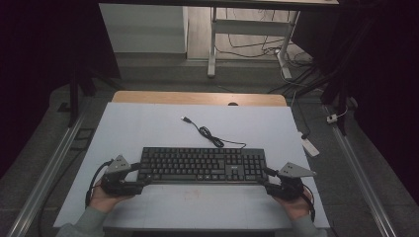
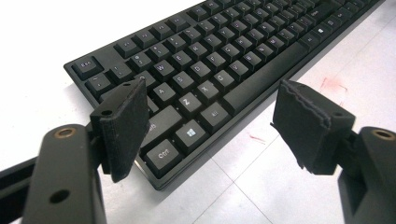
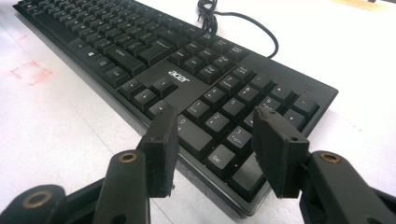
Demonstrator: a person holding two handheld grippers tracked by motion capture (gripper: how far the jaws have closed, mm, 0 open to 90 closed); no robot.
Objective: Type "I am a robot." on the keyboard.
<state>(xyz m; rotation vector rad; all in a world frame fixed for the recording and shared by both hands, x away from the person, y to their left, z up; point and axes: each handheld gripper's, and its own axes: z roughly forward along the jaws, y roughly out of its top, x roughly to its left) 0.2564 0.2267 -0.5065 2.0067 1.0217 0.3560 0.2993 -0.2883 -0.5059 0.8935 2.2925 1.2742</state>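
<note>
— Where's the keyboard (image 1: 201, 165) sitting?

— Flat on the white table (image 1: 148, 128), lengthwise across the near half, with its cord (image 1: 210, 134) trailing off toward the far side.

— And the hands?

— Both come in from the near edge, one at each end of the keyboard. The left hand (image 1: 103, 198) holds the left gripper (image 1: 142, 175) low and nearly level, pointing inward at the keyboard's left end. The right hand (image 1: 296, 203) mirrors it, with the right gripper (image 1: 263, 177) aimed at the right end.

— Are the tools clamped on anything?

— No. In the left gripper view the jaws stand wide apart, astride the near left corner by the Ctrl key; one pad (image 2: 122, 125) hangs over the keys, the other is over bare table, neither pressing. In the right gripper view the jaws are spread too, at the near right corner beside the number keys, with a gap on both sides.
</note>
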